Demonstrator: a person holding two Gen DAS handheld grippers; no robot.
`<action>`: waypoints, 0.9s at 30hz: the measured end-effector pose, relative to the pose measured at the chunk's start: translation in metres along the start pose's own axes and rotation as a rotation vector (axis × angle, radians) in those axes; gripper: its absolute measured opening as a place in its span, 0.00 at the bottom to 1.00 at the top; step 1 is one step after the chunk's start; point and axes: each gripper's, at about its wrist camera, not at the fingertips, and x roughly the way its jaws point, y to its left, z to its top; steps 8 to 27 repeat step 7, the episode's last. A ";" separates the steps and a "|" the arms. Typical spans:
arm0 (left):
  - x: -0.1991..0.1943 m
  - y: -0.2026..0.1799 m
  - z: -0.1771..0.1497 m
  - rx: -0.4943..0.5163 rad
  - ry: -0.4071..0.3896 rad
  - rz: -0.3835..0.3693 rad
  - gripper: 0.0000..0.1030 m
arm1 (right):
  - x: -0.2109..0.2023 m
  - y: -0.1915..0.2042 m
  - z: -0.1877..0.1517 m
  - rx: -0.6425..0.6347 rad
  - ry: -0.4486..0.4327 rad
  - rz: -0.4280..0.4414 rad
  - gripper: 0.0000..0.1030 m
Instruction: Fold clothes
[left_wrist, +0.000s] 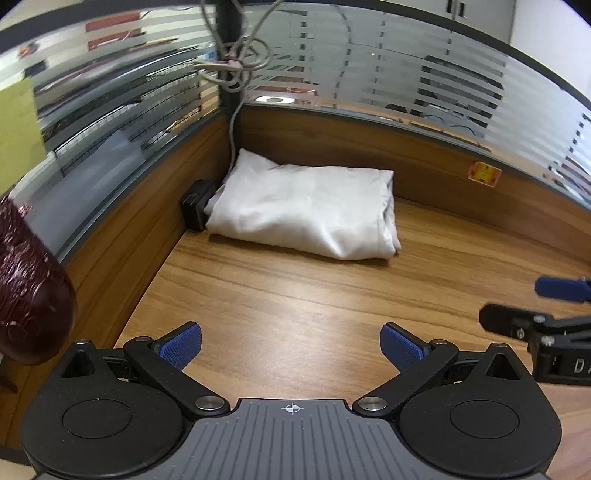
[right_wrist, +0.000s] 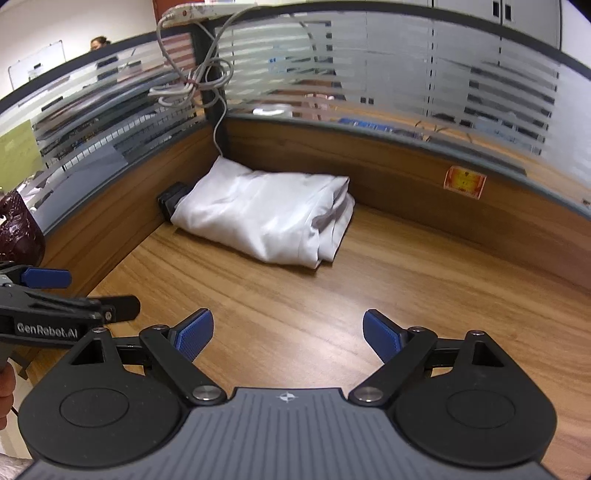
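1. White garment (left_wrist: 306, 210) lies folded into a thick bundle at the far left corner of the wooden desk (left_wrist: 295, 302), against the wood-and-glass partition (left_wrist: 369, 144).
2. Its left end touches a small black box (left_wrist: 195, 206) in the corner; a grey cable (left_wrist: 232, 129) hangs down just behind it.
3. Left gripper (left_wrist: 291, 349) hovers over bare desk near the viewer, blue pads spread wide, nothing between them.
4. Right gripper (right_wrist: 288, 338) sits just beside it on the right, likewise gaping and empty, well apart from the garment.
5. Dark red carved vase (left_wrist: 26, 295) stands at the near left.
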 end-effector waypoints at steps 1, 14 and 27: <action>0.000 -0.002 0.000 0.012 0.001 -0.001 1.00 | -0.001 -0.001 0.000 0.000 -0.005 -0.003 0.90; 0.003 -0.007 0.001 0.034 -0.001 -0.004 1.00 | 0.000 -0.005 0.003 0.003 -0.011 -0.008 0.90; 0.003 -0.007 0.001 0.034 -0.001 -0.004 1.00 | 0.000 -0.005 0.003 0.003 -0.011 -0.008 0.90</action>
